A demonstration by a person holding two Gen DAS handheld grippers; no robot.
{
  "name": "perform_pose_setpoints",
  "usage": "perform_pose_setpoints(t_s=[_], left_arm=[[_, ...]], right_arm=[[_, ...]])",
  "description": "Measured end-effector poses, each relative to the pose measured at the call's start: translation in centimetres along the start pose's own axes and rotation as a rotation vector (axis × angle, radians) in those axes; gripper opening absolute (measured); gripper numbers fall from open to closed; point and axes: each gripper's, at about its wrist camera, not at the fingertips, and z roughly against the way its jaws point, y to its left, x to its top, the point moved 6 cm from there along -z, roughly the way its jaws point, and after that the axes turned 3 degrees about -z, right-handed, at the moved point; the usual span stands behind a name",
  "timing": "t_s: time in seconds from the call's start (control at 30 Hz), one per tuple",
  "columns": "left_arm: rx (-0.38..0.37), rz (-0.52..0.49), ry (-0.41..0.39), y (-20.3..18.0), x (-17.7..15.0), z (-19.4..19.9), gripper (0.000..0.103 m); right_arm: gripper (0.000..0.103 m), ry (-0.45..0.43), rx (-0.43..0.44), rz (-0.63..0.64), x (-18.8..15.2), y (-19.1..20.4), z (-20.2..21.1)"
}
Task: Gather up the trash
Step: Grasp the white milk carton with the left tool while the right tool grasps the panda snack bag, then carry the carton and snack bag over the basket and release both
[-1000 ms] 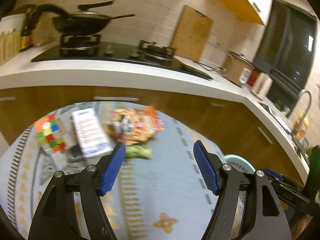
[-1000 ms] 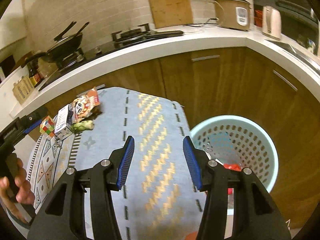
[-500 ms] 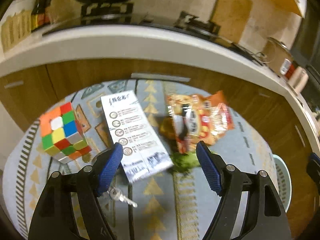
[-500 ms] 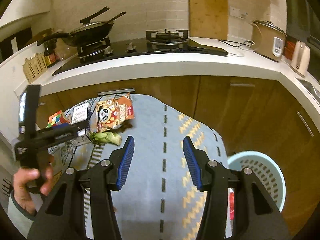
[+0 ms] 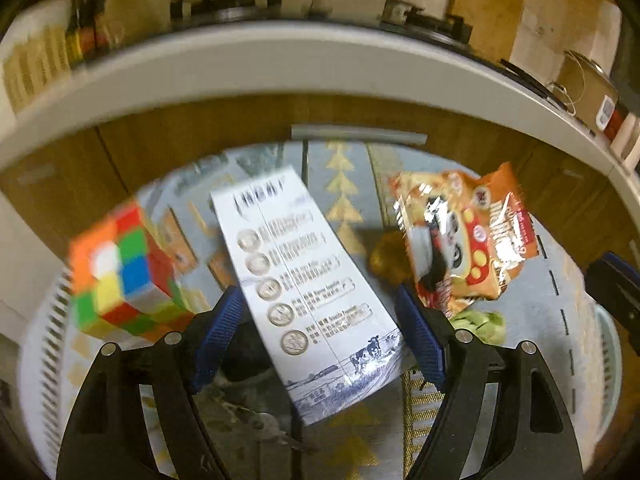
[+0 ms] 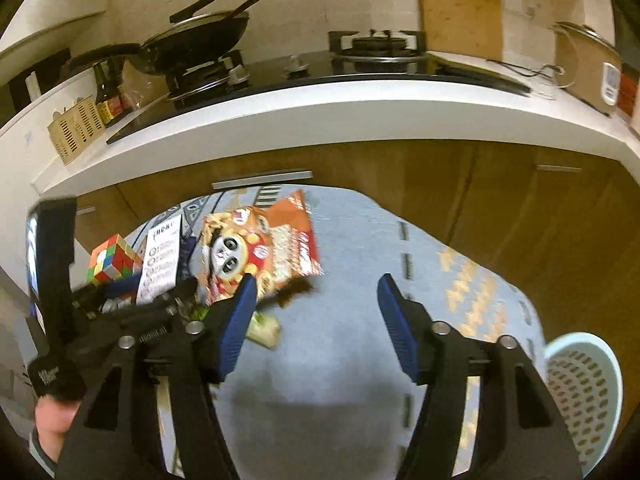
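Left wrist view: left hand-held gripper (image 5: 320, 332) pitched steeply down toward the rug (image 5: 344, 184), jaws spread wide and just opened a little further. Milk carton (image 5: 304, 292) lying flat between the blue pads (image 5: 218, 336), touching neither as far as can be told; near end of the carton partly crossed by the right finger. Rubik's cube (image 5: 120, 276) left of the carton, smeared by motion. Orange snack bag (image 5: 464, 240) right of the carton and farther off, crumpled, a brownish scrap (image 5: 386, 258) at its left edge too blurred to name. Green wrapper (image 5: 480, 324) just right of the right finger, half hidden behind it. Keys (image 5: 272, 428) faint on the rug under the carton's near end, hard to make out. Tabletop (image 5: 280, 64) above, everything on it blurred.

Right wrist view: right hand-held gripper (image 6: 316, 320) tilted down over bare rug (image 6: 360, 248), jaws parted and just opened further, nothing between them. Snack bag (image 6: 260, 252) beyond the left finger, its near corner covered by the pad. Left hand-held gripper (image 6: 160, 304) low at the left over the carton (image 6: 162, 256) and cube (image 6: 110, 264), its fingertips hidden. Left hand (image 6: 54, 424) gripping its handle, cut off by the frame edge. Green wrapper (image 6: 264, 328) blurred beside the left finger. Pale blue laundry-style basket (image 6: 584, 392) near right, cut off at the edge, well apart from the trash.
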Motion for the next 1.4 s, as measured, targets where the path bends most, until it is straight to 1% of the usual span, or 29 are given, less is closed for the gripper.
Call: perform_pose_setpoints(t_s=[0.1,0.17,0.2,0.27,0.33,0.4,0.47,0.5,0.57,0.6,0.63,0.7,0.73,0.77,0.8,0.87,0.93,1.07,1.13,1.23,1.4], left_arm=[[-0.009,0.003,-0.015,0.3,-0.2,0.5,0.070],[-0.039,0.038,-0.045,0.7,-0.3,1.5,0.057],[-0.054,0.050,-0.061,0.9,-0.4,2.0,0.053],[-0.070,0.059,-0.070,1.1,-0.6,2.5,0.051],[-0.080,0.052,-0.078,1.0,-0.9,2.5,0.051],[-0.050,0.005,-0.101,0.3,-1.2,2.5,0.051],[-0.019,-0.033,-0.119,-0.2,-1.5,2.5,0.052],[-0.009,-0.043,-0.127,-0.3,-1.7,2.6,0.052],[0.006,-0.053,-0.134,-0.4,-1.9,2.7,0.052],[0.009,-0.056,-0.135,-0.5,-1.9,2.8,0.052],[0.011,-0.058,-0.135,-0.5,-1.8,2.8,0.052],[0.016,-0.064,-0.134,-0.6,-1.8,2.8,0.053],[0.019,-0.066,-0.132,-0.5,-1.8,2.7,0.055],[0.022,-0.061,-0.121,-0.4,-1.8,2.5,0.055],[0.025,-0.054,-0.118,-0.3,-1.8,2.4,0.055],[0.025,-0.046,-0.109,0.1,-1.8,2.1,0.056],[0.025,-0.049,-0.108,0.1,-1.7,2.1,0.056],[0.034,-0.054,-0.115,0.0,-1.7,2.1,0.054],[0.027,-0.051,-0.119,0.0,-1.7,2.2,0.053],[0.022,-0.013,-0.131,0.6,-1.6,2.5,0.053],[-0.031,0.037,-0.182,1.3,-1.2,3.7,0.053]], right_arm=[[0.065,0.018,0.015,0.033,0.6,1.5,-1.7],[0.076,0.028,0.020,0.045,0.8,2.3,-2.8],[0.079,0.032,0.028,0.046,0.9,2.6,-3.4],[0.090,0.045,0.024,0.038,1.0,2.8,-4.5],[0.091,0.064,0.018,0.023,1.1,3.0,-5.9],[0.091,0.091,0.032,0.019,1.0,3.5,-7.3],[0.090,0.080,0.014,0.033,1.1,4.0,-7.9],[0.087,0.069,0.003,0.038,1.1,4.1,-8.0],[0.063,0.069,0.028,0.045,0.9,4.4,-8.3],[0.060,0.071,0.041,0.040,0.8,4.3,-8.4],[0.053,0.072,0.053,0.035,0.7,4.3,-8.4],[0.044,0.063,0.072,0.036,0.7,4.5,-8.2],[0.036,0.048,0.071,0.044,0.7,4.7,-7.9],[0.015,0.031,0.054,0.052,0.7,4.7,-7.6],[0.011,0.027,0.045,0.058,0.7,4.7,-7.4],[0.006,0.019,0.060,0.046,0.7,4.4,-7.0],[0.005,0.016,0.084,0.021,0.7,3.9,-6.7],[0.005,-0.008,0.098,-0.008,1.2,3.2,-5.9],[0.005,-0.026,0.109,-0.017,1.5,3.1,-5.3],[0.005,-0.061,0.109,-0.026,2.0,2.7,-4.0],[0.005,-0.108,0.094,-0.049,2.3,1.7,-2.3]])
